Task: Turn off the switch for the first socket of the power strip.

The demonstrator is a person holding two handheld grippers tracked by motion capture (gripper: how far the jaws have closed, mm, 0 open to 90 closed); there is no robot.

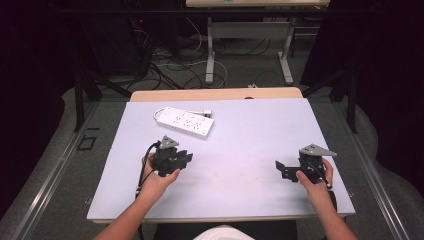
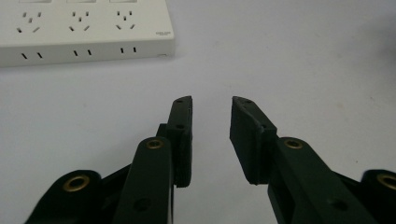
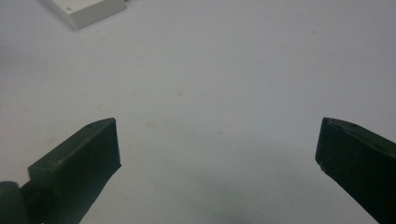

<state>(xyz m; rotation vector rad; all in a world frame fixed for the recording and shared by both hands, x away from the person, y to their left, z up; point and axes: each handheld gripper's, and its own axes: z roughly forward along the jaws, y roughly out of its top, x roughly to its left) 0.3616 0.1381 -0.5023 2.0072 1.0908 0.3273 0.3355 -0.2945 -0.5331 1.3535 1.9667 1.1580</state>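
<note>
A white power strip (image 1: 184,122) with several sockets lies on the far left part of the pale mat (image 1: 250,135). In the left gripper view the power strip (image 2: 84,30) sits at the top left, just ahead of the jaws. My left gripper (image 1: 187,158) hovers a little in front of the strip, its jaws (image 2: 211,100) narrowly apart with nothing between them. My right gripper (image 1: 280,170) rests at the right side of the mat, jaws (image 3: 217,123) spread wide over bare mat. A corner of the strip (image 3: 88,9) shows at the top left of the right gripper view.
The mat covers a wooden table whose far edge (image 1: 215,94) shows beyond it. Behind stand the metal legs of another table (image 1: 210,55) and loose cables (image 1: 165,70) on the floor. A black cable (image 1: 144,170) trails from the left gripper.
</note>
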